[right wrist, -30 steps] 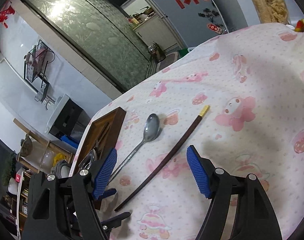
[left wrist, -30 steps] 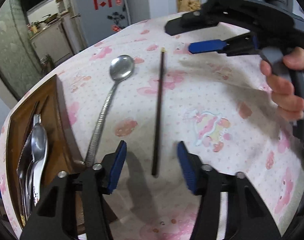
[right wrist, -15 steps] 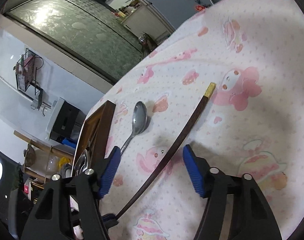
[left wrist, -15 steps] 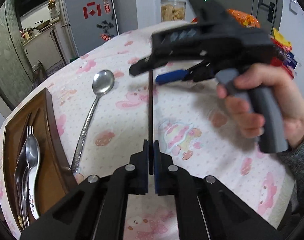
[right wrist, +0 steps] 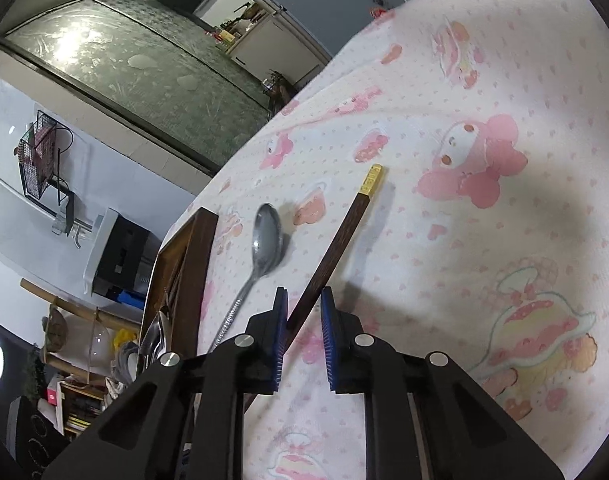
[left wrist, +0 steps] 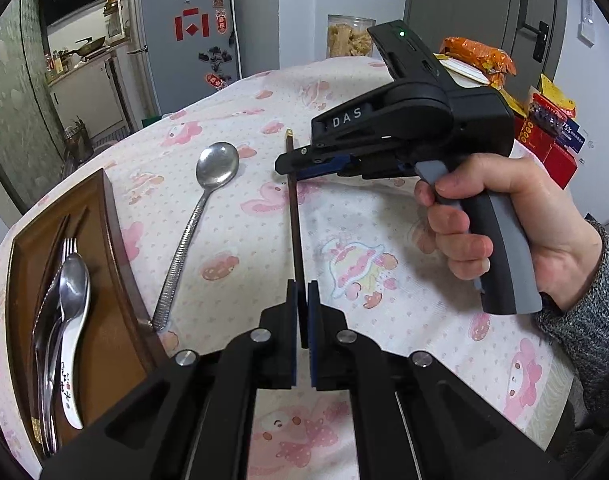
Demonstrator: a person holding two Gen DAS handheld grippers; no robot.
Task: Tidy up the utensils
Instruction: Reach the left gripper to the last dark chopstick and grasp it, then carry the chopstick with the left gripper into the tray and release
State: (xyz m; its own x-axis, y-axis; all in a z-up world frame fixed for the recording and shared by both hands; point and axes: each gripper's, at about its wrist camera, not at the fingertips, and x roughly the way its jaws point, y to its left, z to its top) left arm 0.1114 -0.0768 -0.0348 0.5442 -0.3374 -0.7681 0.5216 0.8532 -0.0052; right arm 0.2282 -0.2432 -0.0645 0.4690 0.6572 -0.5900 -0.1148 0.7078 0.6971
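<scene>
Gripping the chopstick (left wrist: 295,232) near its thin end with my left gripper (left wrist: 303,320), I have my right gripper (right wrist: 303,334) half-closed around its middle, not clearly touching. Its gold tip ahead could snag the tablecloth (left wrist: 384,320). The tray (left wrist: 112,240) to my left is partly cut off.

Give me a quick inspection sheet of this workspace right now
Surface: tablecloth, pink cartoon print.
Job's things: chopstick held; spoon lying loose on cloth; wooden tray holding cutlery.
Clutter: snack packets, food jar at far edge.
Grippers: left gripper shut on chopstick; right gripper jaws narrowed around it, small gap showing.
Cables: nothing seen.
Surroundings: fridge, kitchen counter behind.
</scene>
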